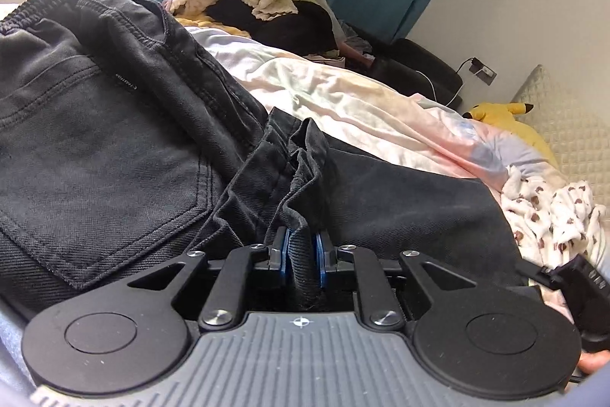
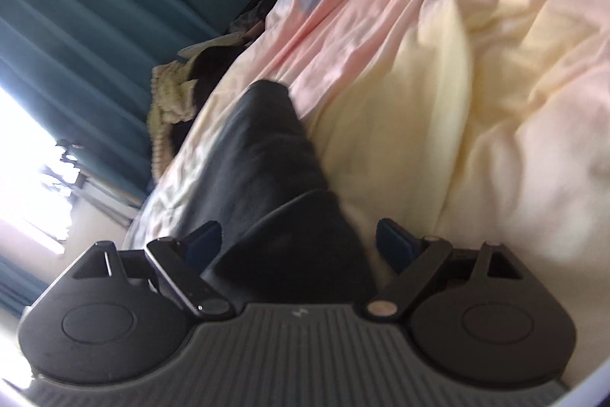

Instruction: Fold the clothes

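Black jeans point(image 1: 114, 124) hem pinched in left tool point(image 1: 301, 254); right tool point(image 2: 301, 243) spread.

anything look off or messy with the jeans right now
Yes: the black jeans are bunched into uneven pleats where the left hand-held gripper pinches them, not flat. The right hand-held gripper is open, with dark fabric lying between its fingers.

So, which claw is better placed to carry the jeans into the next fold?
Probably the left. The left claw is already shut on a bunched fold of the black jeans. The right claw stands open, with dark fabric lying between its fingers, ungripped.
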Tool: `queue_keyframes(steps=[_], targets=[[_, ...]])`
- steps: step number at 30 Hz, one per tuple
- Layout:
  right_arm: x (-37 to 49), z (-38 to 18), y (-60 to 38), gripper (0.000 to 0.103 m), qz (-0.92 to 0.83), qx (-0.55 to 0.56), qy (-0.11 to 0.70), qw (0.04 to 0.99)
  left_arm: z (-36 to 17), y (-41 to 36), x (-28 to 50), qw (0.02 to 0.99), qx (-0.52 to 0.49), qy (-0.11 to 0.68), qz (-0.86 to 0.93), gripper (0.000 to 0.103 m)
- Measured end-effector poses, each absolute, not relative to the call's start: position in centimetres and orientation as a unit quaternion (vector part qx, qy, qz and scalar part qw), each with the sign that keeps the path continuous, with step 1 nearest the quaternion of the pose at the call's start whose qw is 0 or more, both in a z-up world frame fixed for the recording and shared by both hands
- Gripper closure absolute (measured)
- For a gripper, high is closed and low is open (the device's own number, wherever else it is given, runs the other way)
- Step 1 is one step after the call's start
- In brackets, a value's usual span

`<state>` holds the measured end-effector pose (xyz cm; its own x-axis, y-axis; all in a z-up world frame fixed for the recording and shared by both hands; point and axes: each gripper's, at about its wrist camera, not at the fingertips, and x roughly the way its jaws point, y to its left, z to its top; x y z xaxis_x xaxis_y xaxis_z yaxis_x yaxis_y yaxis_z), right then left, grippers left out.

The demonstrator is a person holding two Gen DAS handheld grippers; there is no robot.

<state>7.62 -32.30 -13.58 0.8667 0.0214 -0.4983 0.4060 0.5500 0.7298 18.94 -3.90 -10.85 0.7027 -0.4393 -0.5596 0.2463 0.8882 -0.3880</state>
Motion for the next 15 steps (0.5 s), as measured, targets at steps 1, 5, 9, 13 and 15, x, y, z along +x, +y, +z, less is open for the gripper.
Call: queue_keyframes(steps=[1, 5, 9, 13, 15], targets=[[7.7, -13.5, -32.2, 0.013, -0.096, 0.469, 0.226, 0.848, -10.8, -3.9, 18.9, 0.912, -0.143, 0.336, -0.188, 0.086], [7.1, -9.5, -30.1, 0.013, 0.016, 0.423, 0.129, 0.897, -10.9, -4.0, 18.9, 0.913, -0.139, 0.336, -0.183, 0.085], [7.2, -9.1, -29.3, 0.012, 0.037, 0.413, 0.115, 0.903, -11.1, -4.0, 19.0, 0.913, -0.141, 0.336, -0.185, 0.085], [7.7, -12.8, -31.4, 0.012, -0.066, 0.475, 0.196, 0.855, -11.0, -4.4, 19.0, 0.914, -0.135, 0.332, -0.188, 0.084], [7.7, -14.8, -32.5, 0.022, -0.104, 0.507, 0.228, 0.825, -11.0, -4.4, 18.9, 0.915, -0.132, 0.332, -0.189, 0.084]])
